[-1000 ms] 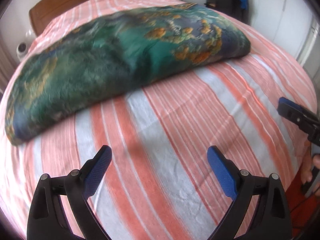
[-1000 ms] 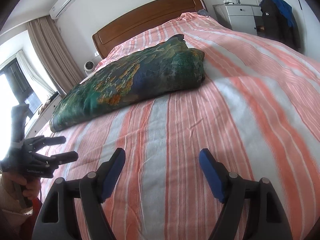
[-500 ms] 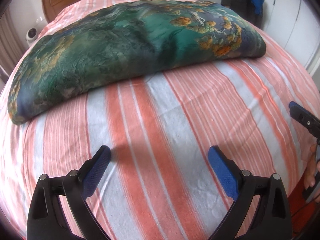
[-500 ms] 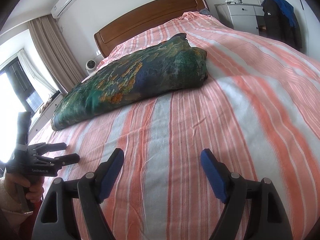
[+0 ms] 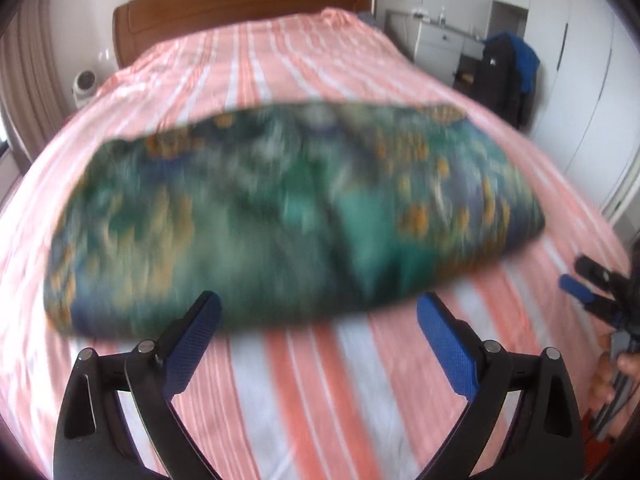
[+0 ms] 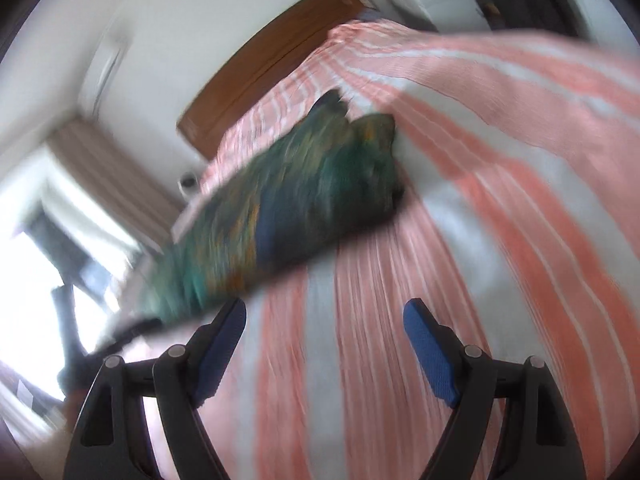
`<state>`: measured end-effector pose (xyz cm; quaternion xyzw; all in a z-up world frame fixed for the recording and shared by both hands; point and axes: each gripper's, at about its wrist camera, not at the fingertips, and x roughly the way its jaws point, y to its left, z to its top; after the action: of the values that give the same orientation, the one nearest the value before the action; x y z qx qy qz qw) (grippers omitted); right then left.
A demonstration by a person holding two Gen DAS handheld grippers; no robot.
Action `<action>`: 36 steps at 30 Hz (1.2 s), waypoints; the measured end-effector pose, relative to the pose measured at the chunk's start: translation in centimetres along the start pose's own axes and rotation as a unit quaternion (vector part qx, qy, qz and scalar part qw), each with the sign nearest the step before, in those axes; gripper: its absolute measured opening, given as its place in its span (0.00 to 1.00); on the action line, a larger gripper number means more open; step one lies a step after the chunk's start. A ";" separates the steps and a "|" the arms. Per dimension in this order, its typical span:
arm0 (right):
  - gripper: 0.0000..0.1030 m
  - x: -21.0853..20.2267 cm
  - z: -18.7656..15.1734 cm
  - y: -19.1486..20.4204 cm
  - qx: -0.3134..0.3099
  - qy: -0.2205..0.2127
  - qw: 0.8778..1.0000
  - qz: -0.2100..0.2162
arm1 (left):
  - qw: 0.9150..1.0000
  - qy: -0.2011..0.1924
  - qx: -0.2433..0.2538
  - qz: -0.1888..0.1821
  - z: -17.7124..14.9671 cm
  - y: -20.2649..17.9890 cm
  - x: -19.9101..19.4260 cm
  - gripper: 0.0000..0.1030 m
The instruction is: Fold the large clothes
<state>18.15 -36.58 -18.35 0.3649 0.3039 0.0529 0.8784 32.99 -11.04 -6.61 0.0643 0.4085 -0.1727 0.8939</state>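
Folded green garment (image 5: 288, 216) mid-frame on striped bed (image 5: 320, 380), blurred. Left claw (image 5: 318, 322) & right claw (image 6: 324, 330) both released, empty, lower frame.

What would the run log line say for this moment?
left gripper: open, empty | right gripper: open, empty | green patterned garment: folded on striped bed, untouched | both views motion-blurred

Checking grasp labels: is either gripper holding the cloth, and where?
Nothing is held. Left gripper and right gripper are open, short of the cloth.
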 end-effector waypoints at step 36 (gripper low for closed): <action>0.89 1.5 -7.8 23.6 -0.445 -0.049 0.893 -0.035 | 0.990 0.065 0.100 -0.071 15.7 -5.2 -1.4 0.25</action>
<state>17.89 -14.19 -7.49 -0.0730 0.2178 0.1336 0.9640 41.42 -19.54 4.89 0.1353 0.4502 -0.2716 0.8398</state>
